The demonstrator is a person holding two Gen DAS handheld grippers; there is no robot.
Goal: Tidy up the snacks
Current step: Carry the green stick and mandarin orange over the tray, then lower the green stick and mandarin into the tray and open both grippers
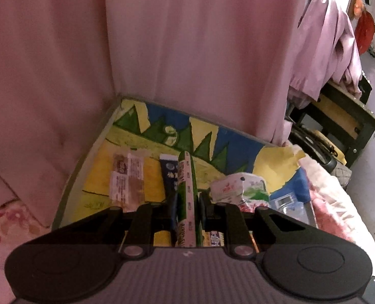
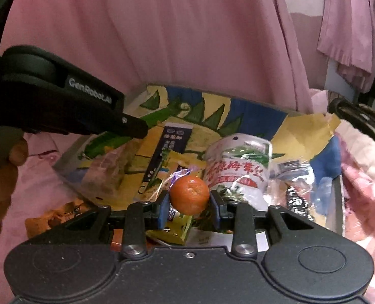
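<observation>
Behind my worktop hangs a pink curtain [image 1: 187,50], falling in long vertical folds across most of both views. The painted board [image 1: 126,136] under everything shows green jagged shapes on yellow and blue; a torn yellow paper edge [image 1: 288,159] curls up at its far right corner. A pink floral bedsheet [image 1: 7,228] lies beside the board on the left. At far right I note a dark-framed wooden table [image 1: 344,119], lilac cloth [image 1: 326,50] draped over it, and a red item [image 1: 364,33] hanging on the wall.
</observation>
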